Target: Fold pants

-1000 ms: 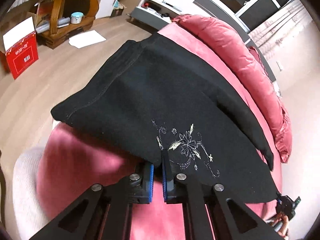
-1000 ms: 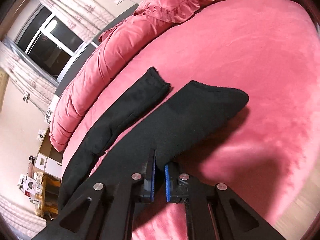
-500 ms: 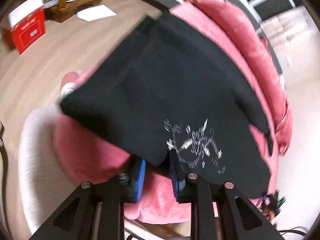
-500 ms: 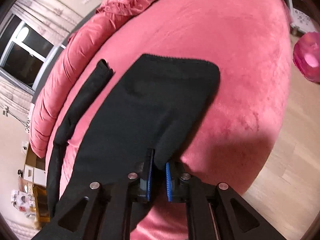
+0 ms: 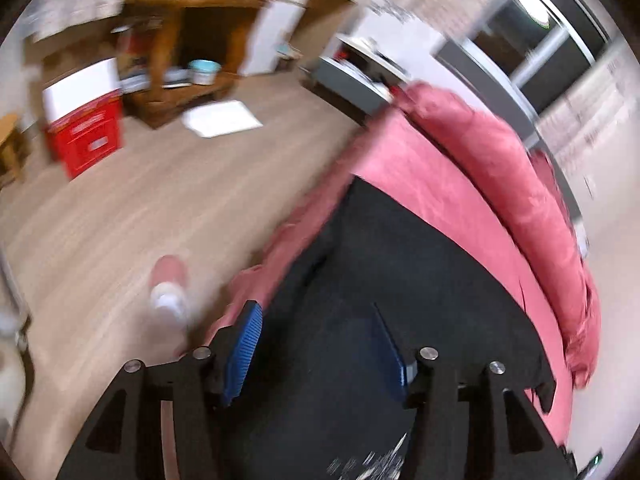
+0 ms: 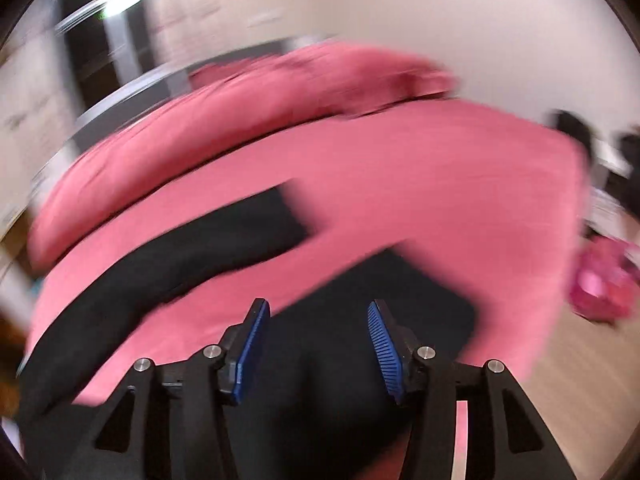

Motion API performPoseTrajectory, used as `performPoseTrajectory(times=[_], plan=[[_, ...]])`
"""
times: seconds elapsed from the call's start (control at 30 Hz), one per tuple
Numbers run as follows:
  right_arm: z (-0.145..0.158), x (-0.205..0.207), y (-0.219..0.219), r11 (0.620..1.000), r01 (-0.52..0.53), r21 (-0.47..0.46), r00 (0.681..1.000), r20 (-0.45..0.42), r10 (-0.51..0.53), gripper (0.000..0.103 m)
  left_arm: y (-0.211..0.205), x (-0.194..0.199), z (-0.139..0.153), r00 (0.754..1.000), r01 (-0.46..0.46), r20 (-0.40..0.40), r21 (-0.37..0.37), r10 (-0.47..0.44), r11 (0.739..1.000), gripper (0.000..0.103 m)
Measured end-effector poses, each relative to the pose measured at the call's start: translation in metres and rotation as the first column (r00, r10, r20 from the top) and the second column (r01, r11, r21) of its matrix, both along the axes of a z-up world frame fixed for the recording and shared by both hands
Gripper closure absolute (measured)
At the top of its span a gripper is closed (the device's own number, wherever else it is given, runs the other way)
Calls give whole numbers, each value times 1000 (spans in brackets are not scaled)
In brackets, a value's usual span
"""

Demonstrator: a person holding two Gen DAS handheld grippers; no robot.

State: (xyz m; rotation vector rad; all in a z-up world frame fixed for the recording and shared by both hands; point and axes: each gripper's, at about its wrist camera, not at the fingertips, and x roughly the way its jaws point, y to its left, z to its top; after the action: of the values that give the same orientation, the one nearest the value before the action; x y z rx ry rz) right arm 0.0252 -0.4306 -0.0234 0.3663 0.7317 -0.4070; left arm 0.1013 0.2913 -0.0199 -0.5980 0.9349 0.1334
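Black pants (image 5: 400,280) lie spread on a pink bed (image 5: 424,184); both views are motion-blurred. In the left wrist view my left gripper (image 5: 316,344) hovers over the waist end, near pale embroidery (image 5: 372,462) at the bottom edge. Its jaws are opening, and the cloth lies below them, not pinched. In the right wrist view the two legs (image 6: 192,256) run apart over the bed, one reaching left and one under my right gripper (image 6: 318,340). Its jaws are opening too, with the blue pads (image 6: 384,344) clear of the fabric.
Pink pillows (image 5: 520,184) line the bed's far side. On the wooden floor stand a red and white box (image 5: 86,128), a white sheet (image 5: 220,118) and a wooden desk (image 5: 192,44). A pink thing (image 6: 604,280) lies on the floor right of the bed.
Both grippers were shut on the pants' near edge and have let go, their jaws now wide. Both have lifted and swung, and the pants lie flat on the bed.
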Motion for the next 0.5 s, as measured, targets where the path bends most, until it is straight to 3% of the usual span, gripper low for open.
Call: performPoseTrajectory(times=[0.13, 0.2, 0.3, 0.4, 0.5], plan=[[-36, 52, 82, 968, -244, 49, 964, -93, 248, 51, -19, 78, -12, 993, 119, 1, 34, -119, 992, 46], [-46, 65, 111, 952, -305, 27, 945, -113, 306, 51, -23, 112, -20, 990, 144, -13, 46, -143, 989, 46], [-62, 82, 143, 933, -358, -29, 924, -154, 350, 51, -24, 151, -31, 992, 121, -39, 44, -120, 992, 46], [-82, 88, 154, 936, -351, -16, 920, -194, 342, 47, -20, 200, -51, 991, 102, -93, 23, -99, 995, 46], [-88, 76, 155, 941, -336, -26, 932, -153, 329, 44, -9, 225, -74, 988, 79, -138, 47, -72, 996, 47]])
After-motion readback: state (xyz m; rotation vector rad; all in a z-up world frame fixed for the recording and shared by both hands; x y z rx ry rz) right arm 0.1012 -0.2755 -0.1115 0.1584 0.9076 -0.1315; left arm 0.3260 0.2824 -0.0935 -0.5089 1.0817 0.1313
